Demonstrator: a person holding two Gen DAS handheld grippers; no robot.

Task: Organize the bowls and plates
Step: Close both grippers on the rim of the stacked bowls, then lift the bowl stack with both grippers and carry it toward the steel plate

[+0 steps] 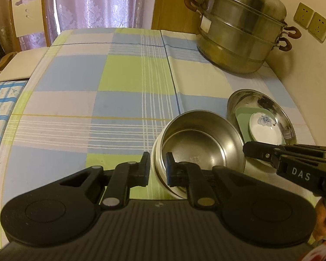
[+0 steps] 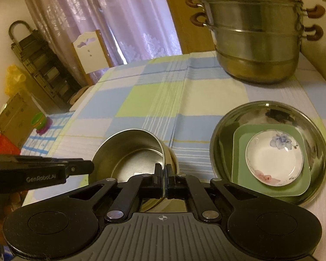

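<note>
A steel bowl [image 1: 202, 148] with a pale outer wall sits near the front of the checked tablecloth. My left gripper [image 1: 157, 165] is shut on its left wall, one finger outside and one inside. My right gripper [image 2: 164, 174] is shut on the thin right rim of the same bowl [image 2: 130, 152]. Each gripper shows from the side in the other's view: the right gripper [image 1: 248, 150] at the bowl's right edge, the left gripper [image 2: 90, 167] at its left edge. To the right, a wide steel basin [image 2: 228, 130] holds a green square plate [image 2: 239, 174] with a white flowered saucer [image 2: 273, 158] on it.
A tall stacked steel steamer pot [image 1: 241, 32] stands at the back right, by the wall with sockets [image 1: 310, 21]. A chair [image 1: 28, 15] stands past the table's far left corner. The tablecloth [image 1: 97, 108] lies flat across the left and middle.
</note>
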